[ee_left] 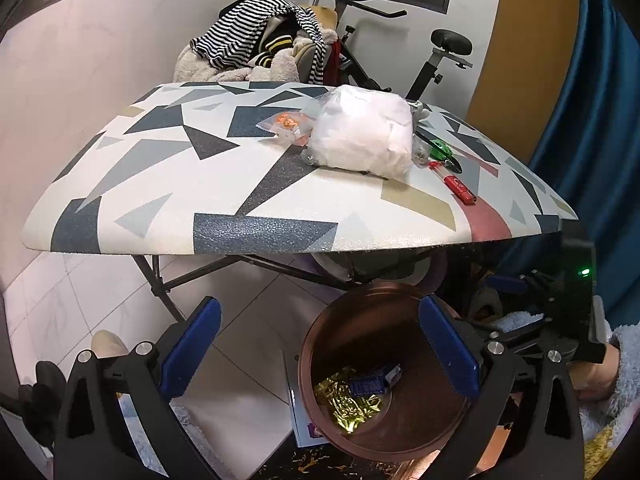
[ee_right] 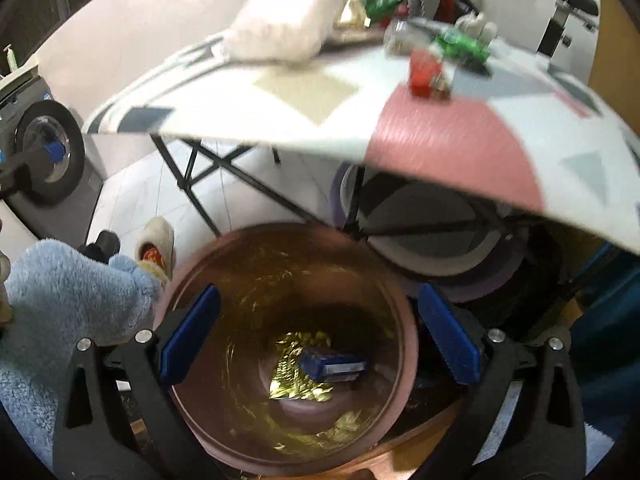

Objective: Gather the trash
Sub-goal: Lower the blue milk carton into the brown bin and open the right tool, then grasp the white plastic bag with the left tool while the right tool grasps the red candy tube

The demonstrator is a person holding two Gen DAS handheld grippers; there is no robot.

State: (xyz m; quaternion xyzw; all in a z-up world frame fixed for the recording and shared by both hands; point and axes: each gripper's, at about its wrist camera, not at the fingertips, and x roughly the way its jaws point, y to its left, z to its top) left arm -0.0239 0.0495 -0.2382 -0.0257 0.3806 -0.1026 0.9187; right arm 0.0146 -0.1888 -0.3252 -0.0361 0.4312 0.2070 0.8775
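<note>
While both tools (ee_left: 320,354) (ee_right: 318,334) gape empty, blue box (ee_right: 332,365) flat in copper bin (ee_right: 224,264), long axis left-right

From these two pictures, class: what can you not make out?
- Right wrist view: items on the table are motion-blurred.
- Both views: wrappers in the bin are too small to read.
- Left wrist view: right claw hidden behind the left claw.

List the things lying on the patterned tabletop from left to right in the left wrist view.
Clear packet with orange bits → big white bag → green item → red tube-like item.
</note>
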